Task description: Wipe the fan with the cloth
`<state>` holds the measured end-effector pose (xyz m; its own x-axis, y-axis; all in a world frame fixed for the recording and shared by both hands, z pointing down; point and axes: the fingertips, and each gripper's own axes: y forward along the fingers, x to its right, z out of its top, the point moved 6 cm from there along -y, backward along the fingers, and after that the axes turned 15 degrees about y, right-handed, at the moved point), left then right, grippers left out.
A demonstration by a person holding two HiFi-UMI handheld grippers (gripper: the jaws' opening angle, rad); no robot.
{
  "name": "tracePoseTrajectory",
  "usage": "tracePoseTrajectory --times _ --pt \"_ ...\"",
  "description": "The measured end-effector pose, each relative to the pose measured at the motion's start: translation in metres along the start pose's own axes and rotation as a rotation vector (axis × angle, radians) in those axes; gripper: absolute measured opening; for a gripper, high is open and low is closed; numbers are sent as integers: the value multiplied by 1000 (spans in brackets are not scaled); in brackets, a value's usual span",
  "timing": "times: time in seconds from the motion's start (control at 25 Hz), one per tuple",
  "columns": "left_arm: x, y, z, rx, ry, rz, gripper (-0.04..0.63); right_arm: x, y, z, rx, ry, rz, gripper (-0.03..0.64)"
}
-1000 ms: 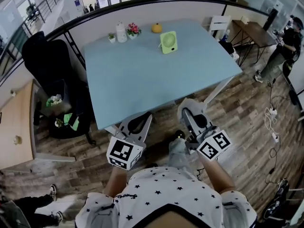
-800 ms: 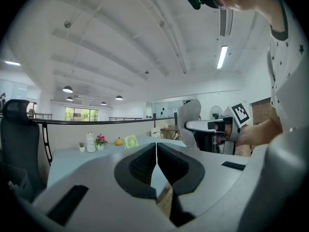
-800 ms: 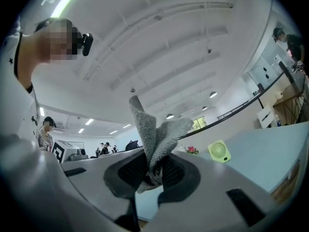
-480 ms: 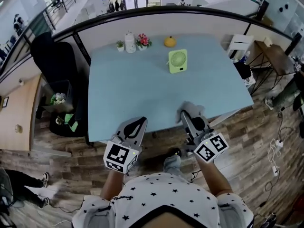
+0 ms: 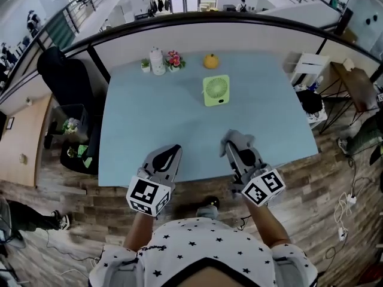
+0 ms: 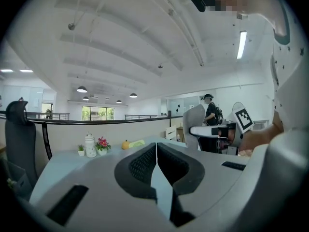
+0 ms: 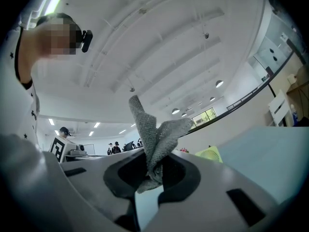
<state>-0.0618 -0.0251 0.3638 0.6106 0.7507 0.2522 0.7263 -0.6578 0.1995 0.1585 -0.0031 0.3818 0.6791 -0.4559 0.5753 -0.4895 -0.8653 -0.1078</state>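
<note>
A small green fan (image 5: pixel 216 90) stands upright on the light blue table (image 5: pixel 143 124), toward its far side; its edge shows as the fan (image 7: pixel 208 153) in the right gripper view. My right gripper (image 5: pixel 231 142) is shut on a grey cloth (image 5: pixel 239 139), over the table's near edge. The cloth (image 7: pixel 151 139) sticks up from between the jaws. My left gripper (image 5: pixel 172 152) hovers at the near edge too, shut with nothing in it, as the left gripper (image 6: pixel 156 154) view shows. Both grippers are well short of the fan.
At the table's far edge stand a white jar (image 5: pixel 157 61), a small pot of pink flowers (image 5: pixel 174 59), a tiny green plant (image 5: pixel 145 64) and an orange fruit (image 5: pixel 210 60). A black office chair (image 5: pixel 67 82) is left of the table. A curved railing (image 5: pixel 197 18) lies behind.
The head view has shifted so that the table sits nearer and more centred. Both grippers have come forward over the table's near edge. The cloth stays in the right gripper.
</note>
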Motion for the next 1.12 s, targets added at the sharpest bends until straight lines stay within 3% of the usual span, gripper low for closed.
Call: tracePoseTrajectory --times 0.4,1.12 --pt "17 70 14 -7 -16 12 32 67 5 30 -42 -6 -11 44" --pt "-72 128 -18 -38 -61 153 32 141 171 21 -251 -215 -21 44"
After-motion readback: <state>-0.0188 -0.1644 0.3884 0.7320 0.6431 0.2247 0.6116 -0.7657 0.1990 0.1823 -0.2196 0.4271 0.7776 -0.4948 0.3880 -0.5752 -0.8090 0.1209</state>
